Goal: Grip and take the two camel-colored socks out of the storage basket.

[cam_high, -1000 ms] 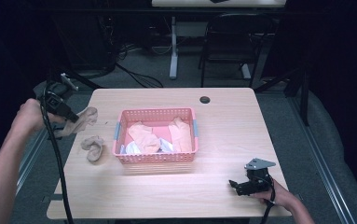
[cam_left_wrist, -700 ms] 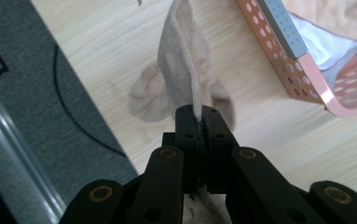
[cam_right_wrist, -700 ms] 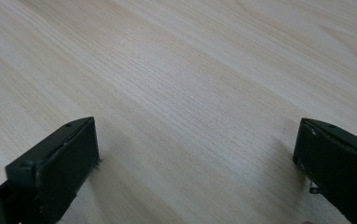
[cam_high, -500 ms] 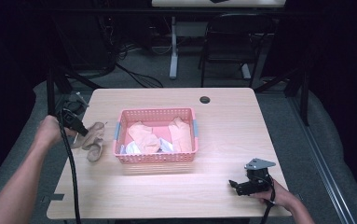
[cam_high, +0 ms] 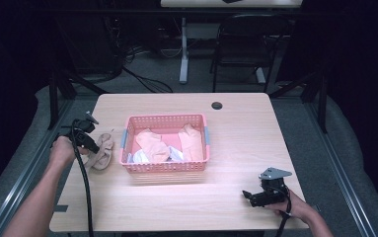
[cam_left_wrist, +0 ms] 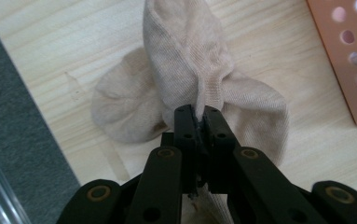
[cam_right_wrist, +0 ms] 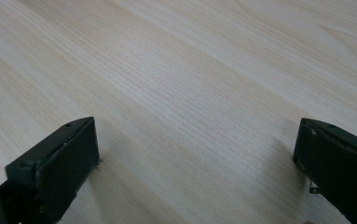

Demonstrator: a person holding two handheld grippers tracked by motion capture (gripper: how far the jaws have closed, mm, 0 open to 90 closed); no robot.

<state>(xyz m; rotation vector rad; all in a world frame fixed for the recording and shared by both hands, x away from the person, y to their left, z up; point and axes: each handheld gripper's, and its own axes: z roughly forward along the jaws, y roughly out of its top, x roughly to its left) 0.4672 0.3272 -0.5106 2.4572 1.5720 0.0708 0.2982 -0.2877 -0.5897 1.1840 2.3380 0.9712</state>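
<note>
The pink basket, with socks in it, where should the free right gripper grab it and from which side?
Probably the near long rim of the pink basket, from above on the person's side. The thin upright wall suits the right gripper, whose jaws stand wide, and that edge faces it, while the left gripper holds the beige sock.

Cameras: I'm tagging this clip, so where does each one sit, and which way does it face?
High view: above the person's side, looking forward and down at the table and basket; both forearms and hands enter from below.
Left gripper view: on the left gripper, looking down its shut jaws at a beige sock they pinch.
Right gripper view: on the right gripper, open jaws over bare tabletop.
Shared: sock and basket edge show in the high and left gripper views.
</note>
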